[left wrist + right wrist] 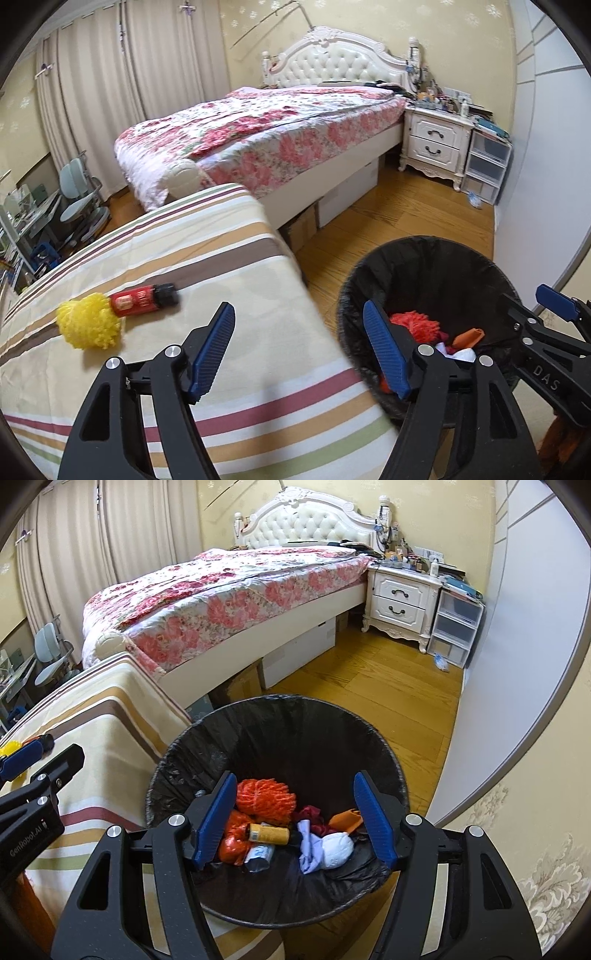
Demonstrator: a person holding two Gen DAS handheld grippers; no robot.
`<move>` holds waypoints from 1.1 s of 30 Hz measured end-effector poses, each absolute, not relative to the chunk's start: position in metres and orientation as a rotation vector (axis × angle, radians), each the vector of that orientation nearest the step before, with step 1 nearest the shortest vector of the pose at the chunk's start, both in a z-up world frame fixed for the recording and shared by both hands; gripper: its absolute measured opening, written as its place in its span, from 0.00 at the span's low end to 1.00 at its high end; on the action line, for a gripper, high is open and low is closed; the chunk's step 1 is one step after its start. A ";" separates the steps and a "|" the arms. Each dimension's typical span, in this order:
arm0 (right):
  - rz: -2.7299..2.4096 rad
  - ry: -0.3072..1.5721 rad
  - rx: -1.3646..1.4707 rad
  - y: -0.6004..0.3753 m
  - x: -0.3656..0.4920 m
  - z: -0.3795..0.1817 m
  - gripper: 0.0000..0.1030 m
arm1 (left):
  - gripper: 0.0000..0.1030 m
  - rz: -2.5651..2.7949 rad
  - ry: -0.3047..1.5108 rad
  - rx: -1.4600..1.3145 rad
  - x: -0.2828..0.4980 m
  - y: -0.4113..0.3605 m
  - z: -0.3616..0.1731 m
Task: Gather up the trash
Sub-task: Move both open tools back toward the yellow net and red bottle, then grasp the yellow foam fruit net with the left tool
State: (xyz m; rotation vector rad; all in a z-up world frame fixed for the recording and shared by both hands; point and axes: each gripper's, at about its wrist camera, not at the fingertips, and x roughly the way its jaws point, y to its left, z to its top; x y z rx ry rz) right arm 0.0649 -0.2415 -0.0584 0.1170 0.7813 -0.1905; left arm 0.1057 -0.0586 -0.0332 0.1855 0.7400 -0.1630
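A yellow foam net [88,321] and a red bottle with a black cap [144,297] lie side by side on the striped cloth [221,258]. My left gripper [299,350] is open and holds nothing; it hangs over the cloth's right edge, right of those two items. The bin with a black liner [280,731] stands on the floor beside the cloth. It holds an orange net [266,794], a yellow can [267,833], a white wad [336,849] and other scraps. My right gripper [295,819] hovers open over the bin with nothing between its pads.
A bed with a floral quilt [266,129] stands behind the striped cloth, with boxes [303,229] under it. A white nightstand [436,144] and plastic drawers [487,166] stand at the back right. Wooden floor [406,214] runs to the wall [535,184] on the right. Chairs [77,199] are at the far left.
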 end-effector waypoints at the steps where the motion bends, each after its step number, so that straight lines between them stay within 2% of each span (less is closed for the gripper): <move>1: -0.179 0.784 0.114 -0.236 0.065 -0.058 0.63 | 0.68 -0.151 0.742 0.181 0.106 -0.053 -0.033; 15: 0.003 0.805 0.036 -0.141 0.078 -0.054 0.63 | 0.70 0.047 0.763 0.117 0.097 0.048 -0.035; 18: 0.041 0.808 0.016 -0.120 0.082 -0.054 0.72 | 0.71 0.082 0.765 0.104 0.097 0.068 -0.036; 21: 0.074 0.821 -0.009 -0.100 0.088 -0.056 0.72 | 0.71 0.107 0.772 0.089 0.101 0.085 -0.037; 33: 0.112 0.857 -0.036 -0.064 0.107 -0.060 0.72 | 0.72 0.112 0.798 0.082 0.127 0.106 -0.044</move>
